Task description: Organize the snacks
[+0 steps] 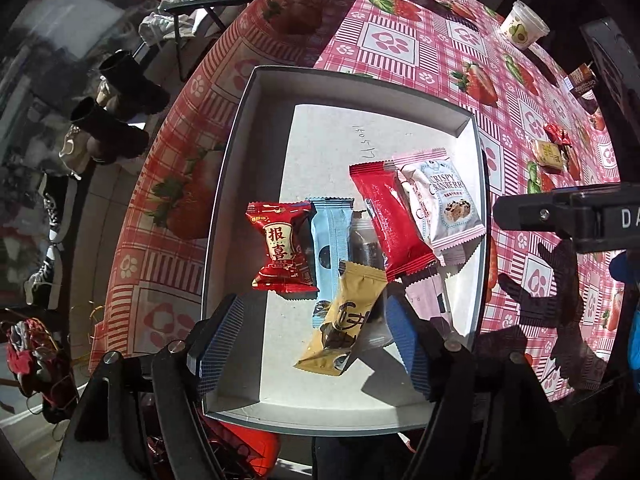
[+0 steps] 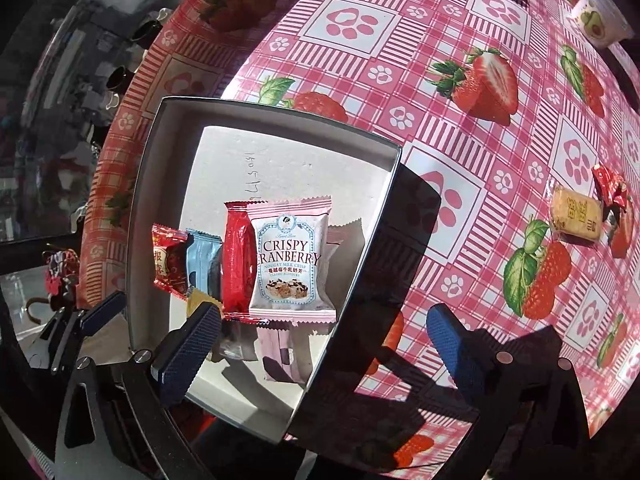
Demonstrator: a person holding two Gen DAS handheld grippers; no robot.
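Observation:
A shallow white box [image 1: 232, 160] sits on the strawberry tablecloth and holds several wrapped snacks. Among them are a red candy with Chinese print [image 1: 280, 248], a light blue bar [image 1: 330, 236], a plain red bar [image 1: 390, 220] and a pink Crispy Cranberry packet [image 1: 444, 204]. A gold packet [image 1: 344, 320] lies tilted on the pile between my left gripper's [image 1: 314, 308] blue pads, which stand apart from it, open. My right gripper [image 2: 322, 312] is wide open over the box's [image 2: 144, 184] right wall, with the Crispy Cranberry packet [image 2: 292, 256] just ahead of it and untouched.
Out on the cloth to the right lie a yellow packet [image 2: 576, 220] and a red twisted candy [image 2: 610, 188]. A cup with avocado print [image 2: 602, 20] stands far back right. The table edge falls off to the left, with boots and shoes [image 1: 120, 92] on the floor.

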